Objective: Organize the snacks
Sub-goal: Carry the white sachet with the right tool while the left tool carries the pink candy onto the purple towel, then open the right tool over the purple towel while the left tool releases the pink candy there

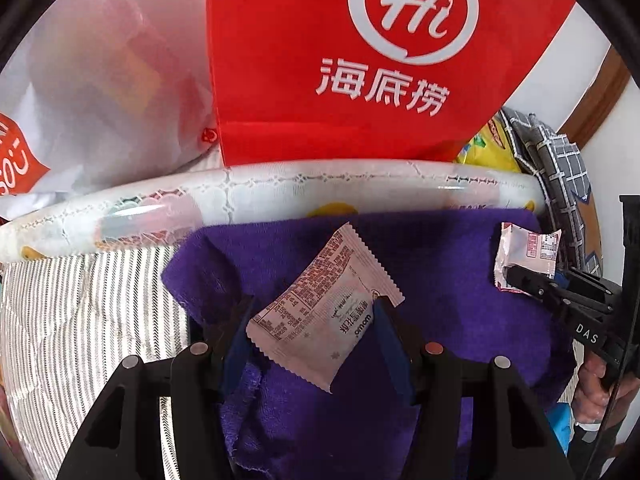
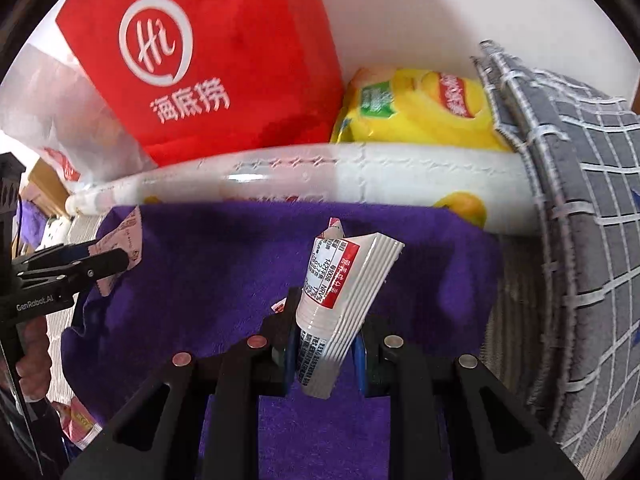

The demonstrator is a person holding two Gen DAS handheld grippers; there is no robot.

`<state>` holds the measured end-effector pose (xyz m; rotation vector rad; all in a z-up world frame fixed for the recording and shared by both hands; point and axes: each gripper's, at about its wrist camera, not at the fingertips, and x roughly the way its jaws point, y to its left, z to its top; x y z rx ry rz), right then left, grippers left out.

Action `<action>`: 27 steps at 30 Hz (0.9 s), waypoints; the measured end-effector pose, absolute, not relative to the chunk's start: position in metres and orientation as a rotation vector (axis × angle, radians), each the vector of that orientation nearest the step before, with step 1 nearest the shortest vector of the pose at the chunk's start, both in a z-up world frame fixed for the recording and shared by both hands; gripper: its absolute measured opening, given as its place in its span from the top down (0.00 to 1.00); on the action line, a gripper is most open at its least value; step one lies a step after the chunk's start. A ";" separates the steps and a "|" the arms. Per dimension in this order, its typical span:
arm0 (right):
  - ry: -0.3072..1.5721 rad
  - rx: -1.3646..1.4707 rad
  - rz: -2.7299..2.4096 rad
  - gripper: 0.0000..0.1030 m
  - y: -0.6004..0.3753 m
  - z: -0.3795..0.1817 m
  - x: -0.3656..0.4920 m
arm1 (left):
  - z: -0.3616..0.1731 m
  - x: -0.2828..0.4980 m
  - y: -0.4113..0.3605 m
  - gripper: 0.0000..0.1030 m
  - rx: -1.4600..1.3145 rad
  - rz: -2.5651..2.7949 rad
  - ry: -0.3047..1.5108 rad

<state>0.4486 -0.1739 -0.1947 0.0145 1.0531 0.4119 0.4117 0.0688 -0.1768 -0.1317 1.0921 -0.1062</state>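
My left gripper [image 1: 312, 316] is shut on a white and pink snack packet [image 1: 324, 304], held flat above a purple towel [image 1: 440, 280]. In the right wrist view the same gripper [image 2: 120, 258] shows at the left with its packet [image 2: 124, 236]. My right gripper [image 2: 324, 344] is shut on a white and red snack packet [image 2: 340, 292], held upright over the purple towel [image 2: 200, 280]. In the left wrist view the right gripper [image 1: 516, 276] shows at the right, holding that packet [image 1: 524, 252].
A red bag with a white logo [image 1: 360, 60] stands behind a rolled patterned cloth [image 1: 280, 196]. A yellow chip bag [image 2: 416, 112] lies to its right. A grey checked cushion [image 2: 580, 200] stands at the right, a white plastic bag [image 1: 100, 80] at the left, striped fabric [image 1: 80, 300] below.
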 end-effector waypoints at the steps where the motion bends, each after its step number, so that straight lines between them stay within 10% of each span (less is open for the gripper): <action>1: 1.056 0.012 0.414 0.78 -0.172 -0.196 0.449 | -0.178 0.411 0.070 0.45 -0.130 -0.106 1.096; 21: 1.030 -0.113 0.338 0.55 -0.167 -0.192 0.444 | -0.186 0.417 0.063 0.44 -0.098 -0.086 1.140; 27: 0.995 -0.116 0.310 0.47 -0.175 -0.181 0.439 | -0.186 0.420 0.059 0.31 -0.094 -0.086 1.149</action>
